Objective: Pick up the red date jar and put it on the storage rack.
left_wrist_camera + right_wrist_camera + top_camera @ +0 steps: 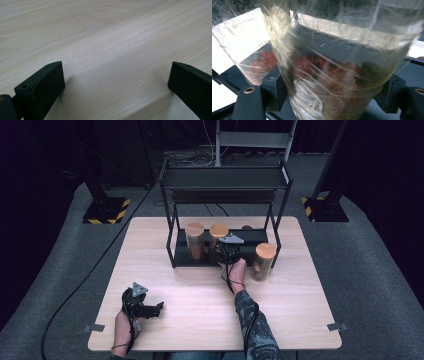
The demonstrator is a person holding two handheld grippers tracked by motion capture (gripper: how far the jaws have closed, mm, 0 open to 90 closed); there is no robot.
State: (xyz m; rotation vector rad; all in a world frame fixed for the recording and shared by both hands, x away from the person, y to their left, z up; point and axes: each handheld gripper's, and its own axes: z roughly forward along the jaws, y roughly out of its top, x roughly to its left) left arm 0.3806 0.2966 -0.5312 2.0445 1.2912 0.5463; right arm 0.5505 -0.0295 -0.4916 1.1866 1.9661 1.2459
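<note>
Glass jar (329, 75) clamped on the black rack (182, 254).
Right gripper (227, 254) squeezed it; left gripper (116, 85) gaped over the wooden table (100, 37), holding nothing.

A clear jar (329, 75) with a wooden lid and red contents stands upright on the rack's (260, 236) bottom shelf.

Worktop (200, 295): pale wood grain
Rack (225, 180): black
Jar lids (194, 229): light brown wood
Jar (332, 70): clear, red contents
Floor stand bases (106, 211): yellow-black stripes
</note>
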